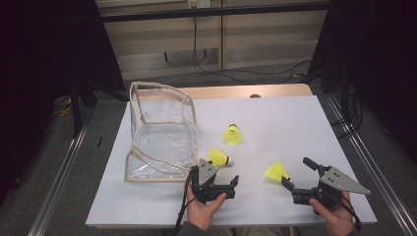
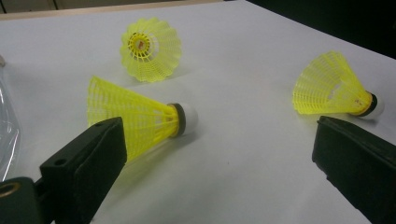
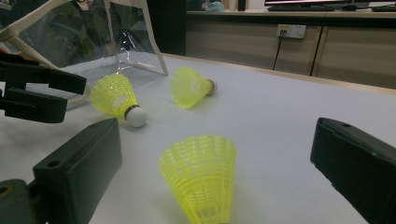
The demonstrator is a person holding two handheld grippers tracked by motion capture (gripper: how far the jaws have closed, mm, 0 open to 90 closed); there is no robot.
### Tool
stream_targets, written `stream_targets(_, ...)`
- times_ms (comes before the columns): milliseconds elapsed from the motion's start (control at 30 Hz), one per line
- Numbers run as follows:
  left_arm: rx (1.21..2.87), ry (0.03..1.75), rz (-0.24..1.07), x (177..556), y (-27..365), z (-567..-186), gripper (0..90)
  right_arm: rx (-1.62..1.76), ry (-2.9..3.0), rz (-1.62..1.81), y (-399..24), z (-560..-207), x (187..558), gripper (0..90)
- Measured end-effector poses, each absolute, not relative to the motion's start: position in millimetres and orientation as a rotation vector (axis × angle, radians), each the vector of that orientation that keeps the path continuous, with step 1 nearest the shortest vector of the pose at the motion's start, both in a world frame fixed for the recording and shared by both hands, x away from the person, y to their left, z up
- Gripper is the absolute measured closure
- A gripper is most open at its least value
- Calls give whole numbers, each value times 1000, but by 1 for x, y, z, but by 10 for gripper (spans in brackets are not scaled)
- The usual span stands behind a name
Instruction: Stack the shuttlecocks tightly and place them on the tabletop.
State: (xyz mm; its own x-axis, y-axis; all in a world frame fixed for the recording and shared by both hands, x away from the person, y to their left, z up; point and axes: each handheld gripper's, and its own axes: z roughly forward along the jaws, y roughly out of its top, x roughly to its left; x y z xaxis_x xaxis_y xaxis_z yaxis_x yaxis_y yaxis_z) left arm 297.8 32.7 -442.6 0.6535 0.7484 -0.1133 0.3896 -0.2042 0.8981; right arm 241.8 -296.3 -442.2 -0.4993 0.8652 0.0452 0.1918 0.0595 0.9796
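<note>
While both claws gape empty, three yellow mesh shuttlecocks, white-tipped, lying scattered.

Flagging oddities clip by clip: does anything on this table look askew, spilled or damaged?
Only the clear bag at the table's left stands out: it leans and sags, its frame skewed. The three yellow shuttlecocks lie on their sides, scattered but intact. Nothing looks spilled or broken.

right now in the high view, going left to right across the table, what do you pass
clear bag → left gripper → upright shuttlecock → shuttlecock by the right jaws → right gripper
</note>
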Motion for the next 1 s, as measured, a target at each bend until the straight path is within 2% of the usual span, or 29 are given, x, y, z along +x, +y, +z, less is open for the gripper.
stream_targets(800, 1720, 1062, 629, 306, 12, -449, 17, 1069, 1751, 1481, -299, -442, 240, 18)
stream_targets(1000, 1722, 1073, 641, 307, 10, -451, 14, 1069, 1743, 1476, -301, -442, 239, 18)
